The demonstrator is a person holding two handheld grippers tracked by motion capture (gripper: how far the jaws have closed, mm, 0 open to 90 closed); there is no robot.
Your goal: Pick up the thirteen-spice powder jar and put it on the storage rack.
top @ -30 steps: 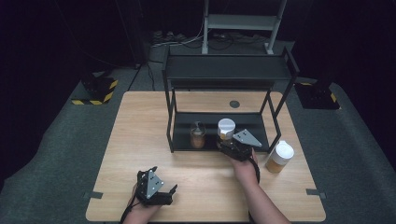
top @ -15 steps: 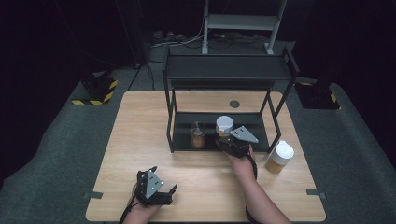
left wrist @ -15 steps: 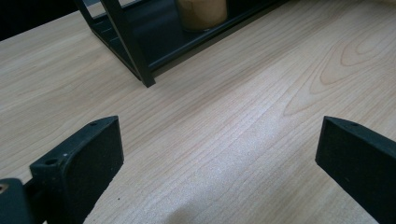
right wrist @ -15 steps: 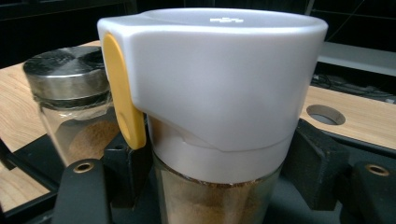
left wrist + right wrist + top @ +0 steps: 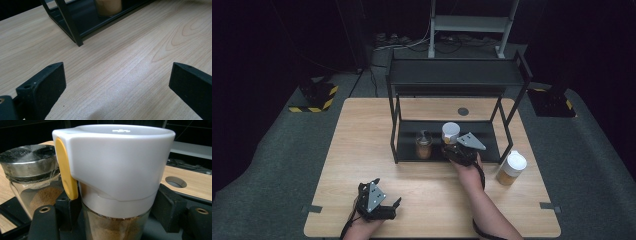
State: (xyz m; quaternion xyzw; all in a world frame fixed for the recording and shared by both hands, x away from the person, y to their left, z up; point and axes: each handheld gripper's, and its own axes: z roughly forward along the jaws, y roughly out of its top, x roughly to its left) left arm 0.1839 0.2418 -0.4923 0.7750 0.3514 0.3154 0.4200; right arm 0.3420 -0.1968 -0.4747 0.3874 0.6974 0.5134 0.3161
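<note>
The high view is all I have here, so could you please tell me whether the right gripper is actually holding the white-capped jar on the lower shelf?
Observer: Yes. In the right gripper view the right gripper is shut on the jar, a pad on each side of the glass below the cap.
Operator: What is in it?
Observer: Brown powder, and the cap has a yellow tab.
Operator: And the left gripper?
Observer: The left gripper is open, with bare table between its jaws.

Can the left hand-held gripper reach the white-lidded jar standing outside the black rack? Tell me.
Probably not directly: the white-lidded jar stands beyond the person's right forearm, which crosses the left hand-held gripper's path.
</note>
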